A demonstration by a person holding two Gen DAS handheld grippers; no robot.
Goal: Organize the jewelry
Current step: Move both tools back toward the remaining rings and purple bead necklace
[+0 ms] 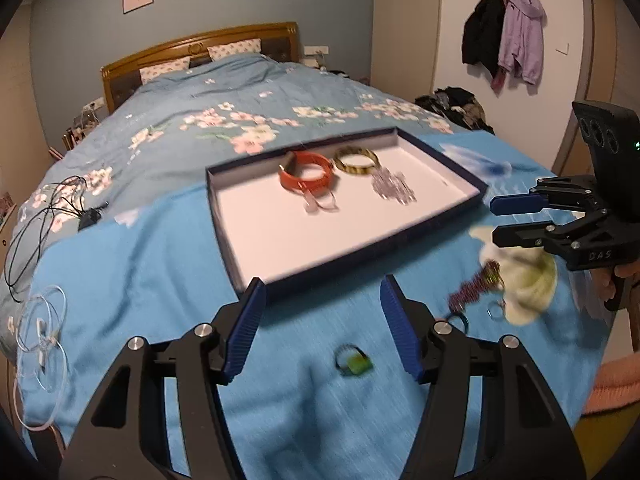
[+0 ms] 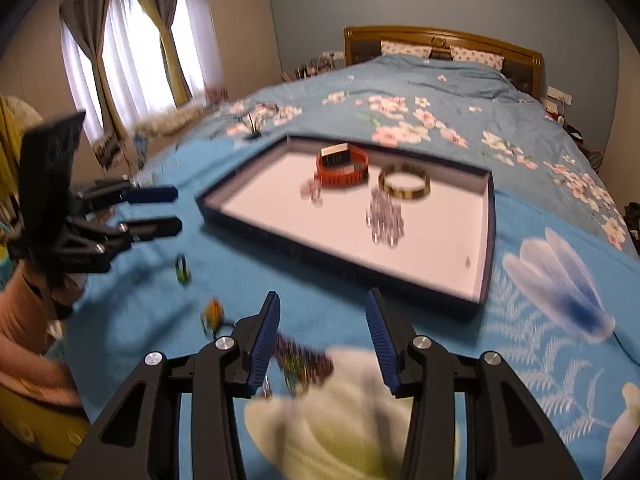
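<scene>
You are holding both the left gripper and right gripper spread wide, grasping nothing, near the dark-rimmed white-floored tray; the green-stoned ring is lying on blue bedspread between your left fingers.

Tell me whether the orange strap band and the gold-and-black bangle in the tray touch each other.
Cannot tell. The right wrist view shows white tray floor between the orange strap band and the gold-and-black bangle, but the left wrist view shows them abutting, and both are blurred.
</scene>
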